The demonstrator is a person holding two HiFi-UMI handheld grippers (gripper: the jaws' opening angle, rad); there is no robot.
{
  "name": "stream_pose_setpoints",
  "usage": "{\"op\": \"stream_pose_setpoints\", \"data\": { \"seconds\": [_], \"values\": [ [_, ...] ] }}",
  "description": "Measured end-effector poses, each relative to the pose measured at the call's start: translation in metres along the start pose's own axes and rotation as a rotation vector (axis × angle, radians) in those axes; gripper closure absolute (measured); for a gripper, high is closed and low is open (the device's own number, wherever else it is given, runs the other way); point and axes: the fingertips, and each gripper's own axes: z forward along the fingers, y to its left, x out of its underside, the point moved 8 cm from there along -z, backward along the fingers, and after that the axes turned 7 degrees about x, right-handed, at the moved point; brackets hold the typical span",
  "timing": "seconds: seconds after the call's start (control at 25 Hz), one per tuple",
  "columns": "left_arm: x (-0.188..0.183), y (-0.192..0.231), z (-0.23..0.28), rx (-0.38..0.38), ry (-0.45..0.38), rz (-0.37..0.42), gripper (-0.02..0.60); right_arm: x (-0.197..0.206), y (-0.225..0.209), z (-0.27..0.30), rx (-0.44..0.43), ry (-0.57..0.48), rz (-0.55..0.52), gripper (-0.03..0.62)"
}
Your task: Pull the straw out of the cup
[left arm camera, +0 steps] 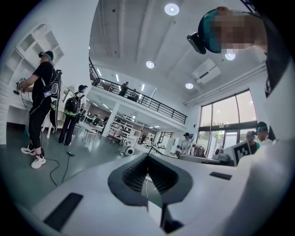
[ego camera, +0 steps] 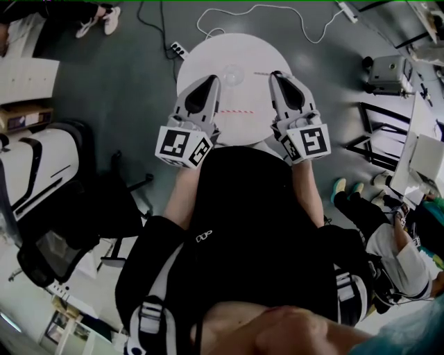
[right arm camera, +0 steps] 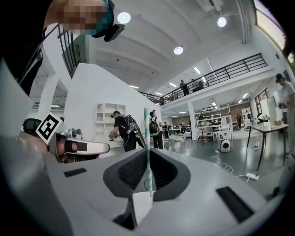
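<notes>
A round white table (ego camera: 208, 55) lies ahead of me in the head view, with a clear cup (ego camera: 232, 73) standing on it between the two grippers. My right gripper (ego camera: 276, 73) is shut on a thin straw (ego camera: 262, 73) that pokes left toward the cup and looks apart from its rim. In the right gripper view this green-and-white striped straw (right arm camera: 147, 143) stands pinched between the jaws of the right gripper (right arm camera: 148, 154). My left gripper (ego camera: 214, 80) hovers left of the cup and, as the left gripper (left arm camera: 148, 156) in its own view, is shut and empty. Neither gripper view shows the cup.
A red-and-white straw (ego camera: 236, 111) lies on the table nearer to me. On the floor beyond are a power strip (ego camera: 179, 50) and a white cable (ego camera: 277, 14). A black frame (ego camera: 378, 132) and a seated person (ego camera: 395, 243) are at the right, a chair (ego camera: 41, 173) at the left.
</notes>
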Motion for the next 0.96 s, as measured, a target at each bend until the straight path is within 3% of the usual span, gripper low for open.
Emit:
{"op": "stream_pose_setpoints", "data": {
  "seconds": [0.96],
  "values": [
    [0.003, -0.024, 0.008, 0.0, 0.015, 0.02, 0.572, -0.003, -0.011, -0.02, -0.016, -0.021, 0.029, 0.56]
  ]
}}
